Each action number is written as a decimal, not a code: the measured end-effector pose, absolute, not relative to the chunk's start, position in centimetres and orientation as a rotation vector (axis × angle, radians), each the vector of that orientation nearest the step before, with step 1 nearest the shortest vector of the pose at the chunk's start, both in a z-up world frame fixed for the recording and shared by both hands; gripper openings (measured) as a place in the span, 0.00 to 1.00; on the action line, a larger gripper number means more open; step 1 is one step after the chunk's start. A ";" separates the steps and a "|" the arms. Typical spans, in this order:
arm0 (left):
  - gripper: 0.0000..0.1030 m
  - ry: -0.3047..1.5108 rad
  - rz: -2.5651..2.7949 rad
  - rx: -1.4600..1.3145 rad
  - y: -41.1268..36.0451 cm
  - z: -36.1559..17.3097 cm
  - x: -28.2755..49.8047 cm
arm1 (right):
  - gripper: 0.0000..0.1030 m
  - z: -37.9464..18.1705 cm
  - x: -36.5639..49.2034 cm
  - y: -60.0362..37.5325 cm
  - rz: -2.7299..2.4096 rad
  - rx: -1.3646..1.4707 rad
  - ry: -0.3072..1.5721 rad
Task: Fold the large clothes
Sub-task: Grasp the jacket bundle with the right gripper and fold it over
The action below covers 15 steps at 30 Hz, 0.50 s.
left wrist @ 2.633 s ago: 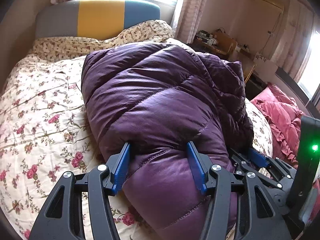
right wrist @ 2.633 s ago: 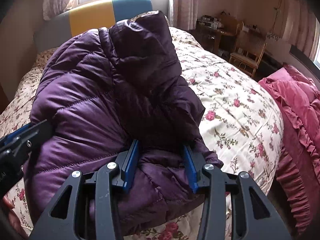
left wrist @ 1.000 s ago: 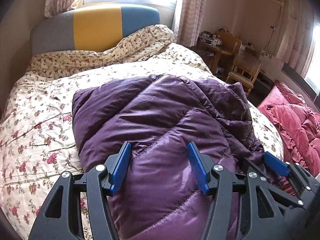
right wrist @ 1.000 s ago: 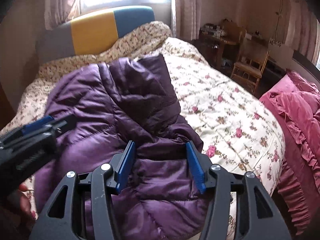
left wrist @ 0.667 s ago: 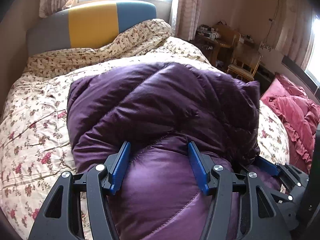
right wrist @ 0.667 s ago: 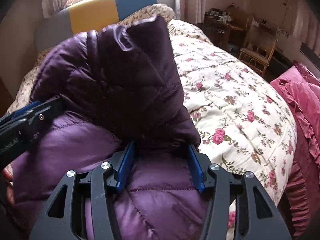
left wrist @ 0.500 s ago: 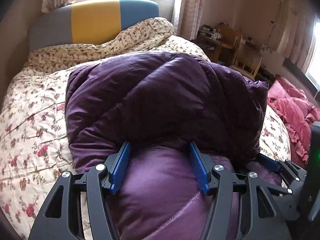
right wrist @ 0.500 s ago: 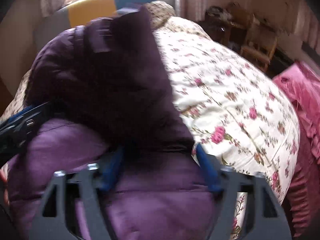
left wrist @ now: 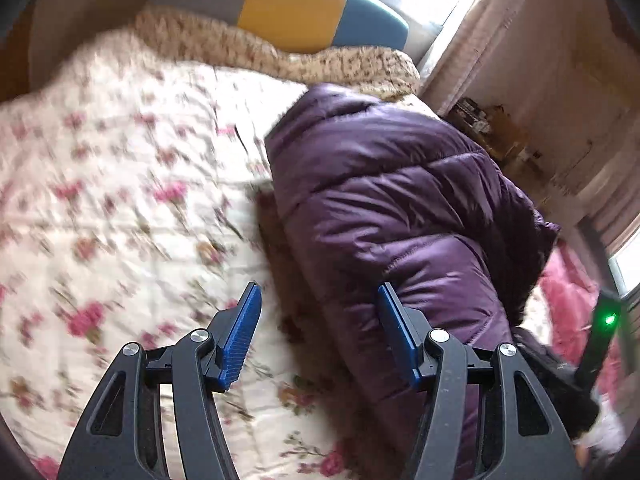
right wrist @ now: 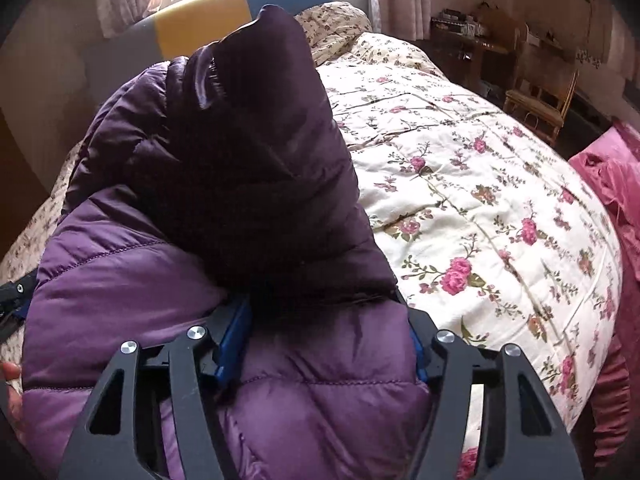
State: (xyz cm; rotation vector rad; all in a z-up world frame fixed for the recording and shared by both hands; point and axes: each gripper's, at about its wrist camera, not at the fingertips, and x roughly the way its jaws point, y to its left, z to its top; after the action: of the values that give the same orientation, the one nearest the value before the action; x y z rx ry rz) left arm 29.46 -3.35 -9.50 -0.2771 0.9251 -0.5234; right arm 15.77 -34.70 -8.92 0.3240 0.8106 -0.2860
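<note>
A puffy purple down jacket point(left wrist: 400, 208) lies bunched on the floral bed quilt point(left wrist: 120, 200). In the left wrist view my left gripper point(left wrist: 318, 332) is open and empty, beside the jacket's left edge, its right finger against the fabric. In the right wrist view the jacket point(right wrist: 248, 184) bulges up in a fold in front of my right gripper point(right wrist: 328, 332). Its jaws are wide apart with jacket fabric packed between them and over the blue pads point(right wrist: 236, 336). Its fingertips are hidden.
The striped grey, yellow and blue headboard point(right wrist: 208, 20) stands at the far end. A crumpled pink blanket point(right wrist: 616, 176) lies off the bed's right side. A wooden chair point(right wrist: 540, 96) and desk stand by the right wall. The quilt point(right wrist: 480, 200) spreads right of the jacket.
My left gripper has swung left off the jacket and now points at bare quilt beside it. The right gripper stays pushed into the jacket, whose fold has risen higher.
</note>
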 end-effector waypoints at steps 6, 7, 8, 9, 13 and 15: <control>0.58 0.949 -0.623 -0.411 -4.5 -9.4 30.2 | 0.59 -9.0 15.9 -35.4 -0.239 0.339 0.811; 0.61 0.943 -0.626 -0.413 -4.6 -9.2 30.1 | 0.59 -9.1 15.9 -35.5 -0.234 0.347 0.809; 0.66 0.934 -0.632 -0.411 -4.8 -9.2 30.0 | 0.59 -9.0 15.8 -35.3 -0.231 0.351 0.806; 0.73 0.935 -0.641 -0.405 -5.1 -9.3 29.9 | 0.59 -9.1 15.9 -35.2 -0.229 0.353 0.804; 0.79 0.943 -0.682 -0.361 -7.2 -10.4 29.7 | 0.59 -9.0 15.6 -34.9 -0.212 0.376 0.796; 0.76 0.946 -0.698 -0.381 -7.5 -10.5 29.9 | 0.56 -8.9 15.4 -35.2 -0.201 0.377 0.797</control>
State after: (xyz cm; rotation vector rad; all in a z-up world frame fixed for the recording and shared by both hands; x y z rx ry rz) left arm 29.91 -7.49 -10.49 -0.3808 0.9464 -0.6976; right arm 15.36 -35.17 -8.92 0.3770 0.7965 -0.2008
